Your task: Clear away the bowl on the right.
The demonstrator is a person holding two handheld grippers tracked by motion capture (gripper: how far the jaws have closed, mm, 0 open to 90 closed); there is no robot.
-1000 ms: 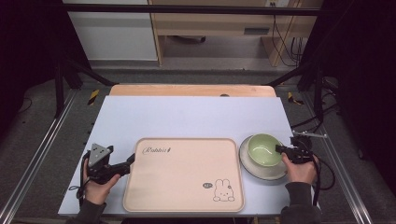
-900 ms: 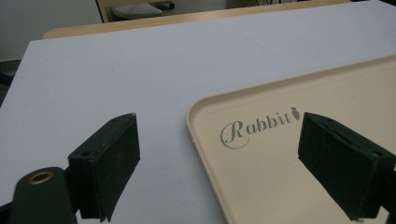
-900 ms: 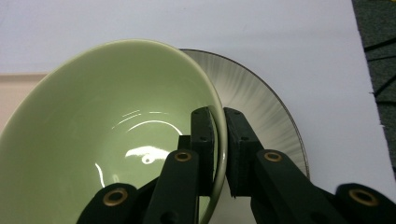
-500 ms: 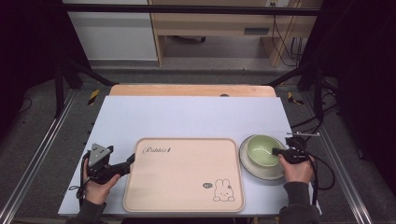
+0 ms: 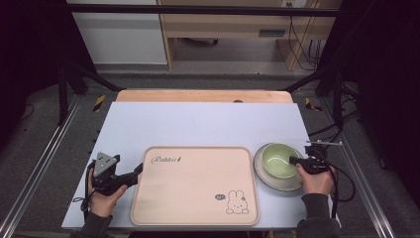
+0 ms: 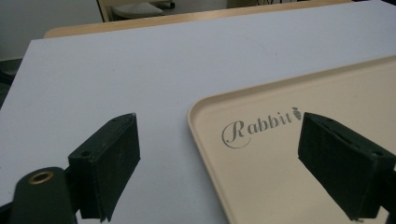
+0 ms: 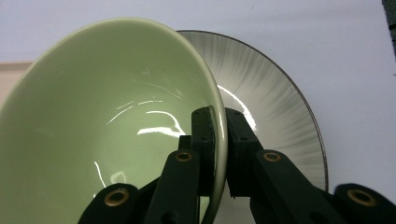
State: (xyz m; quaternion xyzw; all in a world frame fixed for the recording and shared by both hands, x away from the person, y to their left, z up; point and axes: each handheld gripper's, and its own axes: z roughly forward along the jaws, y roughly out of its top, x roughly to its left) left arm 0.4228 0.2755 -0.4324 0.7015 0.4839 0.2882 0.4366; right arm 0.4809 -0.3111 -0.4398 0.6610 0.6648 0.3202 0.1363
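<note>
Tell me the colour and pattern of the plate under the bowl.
The plate is grey with fine streaks running out to a dark rim; the bowl is pale green. Right gripper view shows it best.

The high view looks down from above the table's near side at the whole rabbit tray (image 5: 195, 184). The left gripper view sits low, very near that tray's corner (image 6: 299, 154). The right gripper view sits close against the green bowl (image 7: 112, 116), right of the tray.

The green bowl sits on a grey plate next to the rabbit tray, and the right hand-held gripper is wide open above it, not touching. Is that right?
Not quite. The right hand-held gripper is shut on the rim of the green bowl, one jaw inside and one outside, as the right gripper view shows. The rest holds: the bowl sits on the grey plate next to the rabbit tray.
</note>
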